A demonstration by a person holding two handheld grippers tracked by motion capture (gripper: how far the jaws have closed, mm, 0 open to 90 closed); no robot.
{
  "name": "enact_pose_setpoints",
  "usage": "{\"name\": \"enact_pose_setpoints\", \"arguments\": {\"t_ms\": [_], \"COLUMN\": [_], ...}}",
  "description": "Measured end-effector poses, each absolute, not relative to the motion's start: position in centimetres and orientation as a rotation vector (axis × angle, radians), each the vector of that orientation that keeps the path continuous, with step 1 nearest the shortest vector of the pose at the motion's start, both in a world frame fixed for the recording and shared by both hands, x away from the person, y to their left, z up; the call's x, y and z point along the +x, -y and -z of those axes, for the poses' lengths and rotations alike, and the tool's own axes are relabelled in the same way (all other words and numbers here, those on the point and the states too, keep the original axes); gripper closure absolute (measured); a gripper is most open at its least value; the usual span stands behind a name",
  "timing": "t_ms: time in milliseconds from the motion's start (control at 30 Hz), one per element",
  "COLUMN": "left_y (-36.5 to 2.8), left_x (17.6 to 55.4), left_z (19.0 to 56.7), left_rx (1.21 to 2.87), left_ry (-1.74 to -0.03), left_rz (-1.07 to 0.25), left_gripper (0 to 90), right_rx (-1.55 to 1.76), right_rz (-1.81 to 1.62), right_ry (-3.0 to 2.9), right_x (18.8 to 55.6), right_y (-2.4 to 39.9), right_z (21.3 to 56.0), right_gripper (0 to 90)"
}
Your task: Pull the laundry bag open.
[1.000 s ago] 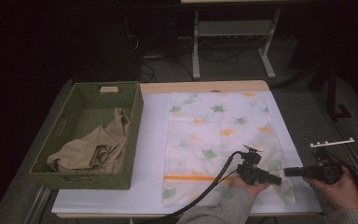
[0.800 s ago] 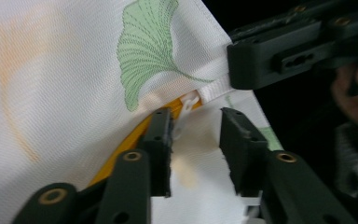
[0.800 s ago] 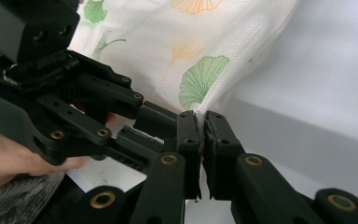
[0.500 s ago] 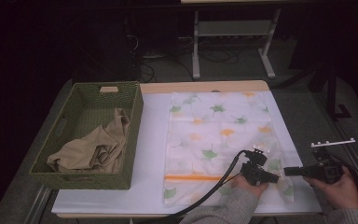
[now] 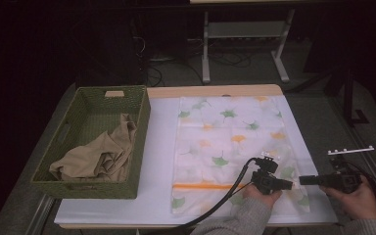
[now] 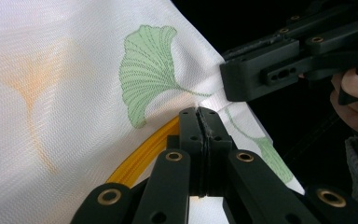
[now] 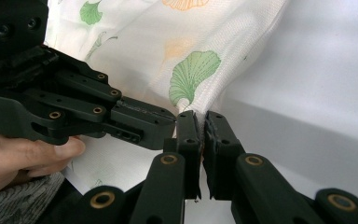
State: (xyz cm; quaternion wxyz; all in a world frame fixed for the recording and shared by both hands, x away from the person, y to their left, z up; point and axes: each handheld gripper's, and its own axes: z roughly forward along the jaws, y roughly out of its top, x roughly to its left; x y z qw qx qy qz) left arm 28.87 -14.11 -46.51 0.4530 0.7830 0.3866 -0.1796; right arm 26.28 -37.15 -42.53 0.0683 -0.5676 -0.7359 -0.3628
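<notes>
While both tools face each other at the near right corner, the left tool (image 5: 286, 184) and right tool (image 5: 304, 180) each pinch the leaf-print bag's (image 5: 230, 142) edge.

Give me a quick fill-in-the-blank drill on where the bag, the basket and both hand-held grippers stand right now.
1. The left hand-held gripper is shut on the ____ of the leaf-print mesh bag.
2. The right hand-held gripper is ____ on the same bag edge, close beside the left one.
3. The beige cloth lies inside the green ____.
4. A ____ zipper line runs across the bag near the person's end.

Missing words: edge; shut; basket; orange
</notes>
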Motion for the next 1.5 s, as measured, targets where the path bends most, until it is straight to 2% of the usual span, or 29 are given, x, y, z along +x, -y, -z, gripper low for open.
{"name": "enact_pose_setpoints", "arguments": {"t_ms": [433, 567, 800, 900, 1100, 1167, 1267, 1500], "left_y": [14.4, 14.7, 14.9, 14.8, 14.5, 14.4, 14.3, 14.0], "left_x": [28.9, 29.0, 28.9, 28.9, 28.9, 28.9, 29.0, 28.9], "left_z": [46.8, 47.3, 47.2, 47.0, 46.5, 46.4, 46.3, 46.1], "left_rx": [1.888, 1.899, 1.934, 1.933, 1.91, 1.915, 1.918, 1.947], "left_ry": [-1.006, -1.026, -1.003, -0.989, -0.974, -0.969, -0.967, -0.943], "left_rz": [0.421, 0.427, 0.409, 0.411, 0.421, 0.418, 0.419, 0.415], "left_gripper": [88.4, 85.7, 89.4, 89.5, 89.6, 89.6, 89.7, 90.0], "right_rx": [-1.718, -1.718, -1.726, -1.727, -1.728, -1.714, -1.698, -1.695], "right_rz": [1.06, 1.057, 1.06, 1.072, 1.06, 1.059, 1.076, 1.082], "right_ry": [2.209, 2.202, 2.191, 2.184, 2.167, 2.162, 2.165, 2.171], "right_x": [26.4, 26.4, 26.5, 26.5, 26.6, 26.7, 26.6, 26.6], "right_y": [37.0, 37.0, 37.2, 37.2, 37.0, 36.8, 36.7, 36.8], "right_z": [43.0, 43.1, 43.5, 43.4, 43.8, 43.9, 43.7, 43.7], "right_gripper": [84.6, 84.6, 84.2, 81.4, 69.1, 71.5, 81.1, 83.5]}}
